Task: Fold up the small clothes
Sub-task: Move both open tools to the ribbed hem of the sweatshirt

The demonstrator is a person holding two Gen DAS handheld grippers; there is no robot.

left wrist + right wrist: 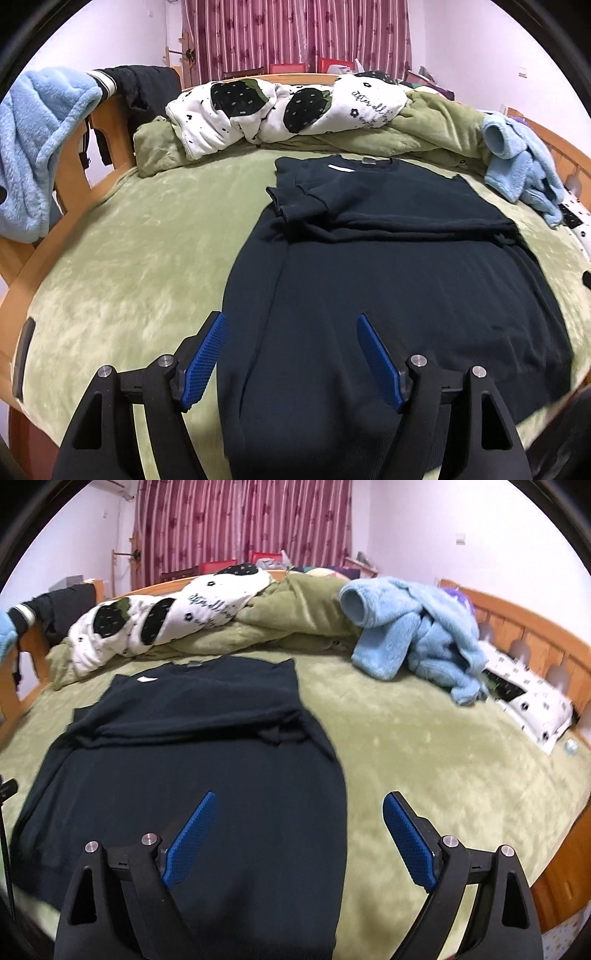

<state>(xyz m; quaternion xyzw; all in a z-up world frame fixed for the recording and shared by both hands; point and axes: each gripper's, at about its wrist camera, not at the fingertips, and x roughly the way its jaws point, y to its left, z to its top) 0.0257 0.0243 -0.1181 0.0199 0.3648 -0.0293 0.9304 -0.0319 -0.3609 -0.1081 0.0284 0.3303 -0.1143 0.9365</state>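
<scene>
Hovering low over the near hem, both grippers were spread wide w/ nothing held: left gripper [290, 321] straddled the left edge of the dark navy T-shirt [388, 280], right gripper [299, 801] straddled its right edge, blue pads apart and clear of cloth. Shirt lay flat on the green fleece blanket [140, 266] of the bed, collar far away, both sleeves already tucked in across the chest. Probable next step: pinch bottom corners, lift hem up to collar. Risks, as I judged them: jaws could bite the plush blanket along w/ the shirt, dragging it; a one-layer pinch would let the back panel sag; uneven lift btw hands would skew the fold; fast pull could flip the tucked sleeves loose. Light blue fleece garment [417, 646] sat well apart, no snag risk.
</scene>
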